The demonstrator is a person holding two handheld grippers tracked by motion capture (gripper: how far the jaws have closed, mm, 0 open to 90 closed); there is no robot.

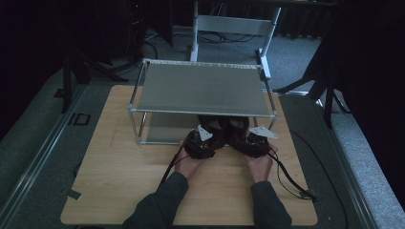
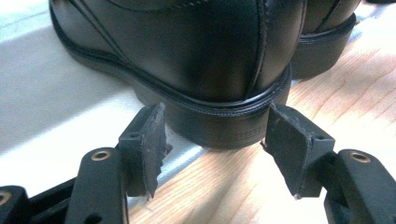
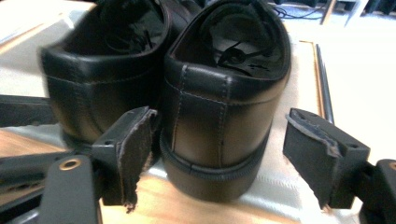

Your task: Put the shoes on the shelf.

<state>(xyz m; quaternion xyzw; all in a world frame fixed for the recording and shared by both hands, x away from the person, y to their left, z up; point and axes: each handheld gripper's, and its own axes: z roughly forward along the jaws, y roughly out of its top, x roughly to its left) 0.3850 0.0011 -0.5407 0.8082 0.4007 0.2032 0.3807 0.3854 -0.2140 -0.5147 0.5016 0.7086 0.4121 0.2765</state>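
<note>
Two black leather shoes stand side by side on the lower shelf [image 2: 46, 93] of a metal rack [image 1: 200, 88], heels toward me. In the high view the left shoe [image 1: 213, 125] and right shoe [image 1: 237, 125] sit partly under the top shelf. My left gripper [image 2: 217, 126] [image 1: 210, 132] stands open, its pads [image 2: 149, 135] flanking the left shoe's [image 2: 187, 46] heel with thin gaps. My right gripper [image 3: 219, 140] [image 1: 241, 132] is open around the right shoe's [image 3: 219, 102] heel. Its left pad [image 3: 133, 149] sits between the two shoes and its right pad stands well off the leather.
The rack stands at the back half of a wooden table [image 1: 119, 157]. Its corner posts [image 1: 142, 129] rise on either side of the shoes. Cables [image 1: 291, 181] trail from the grippers over the table's front. A white frame [image 1: 229, 24] stands on the floor behind.
</note>
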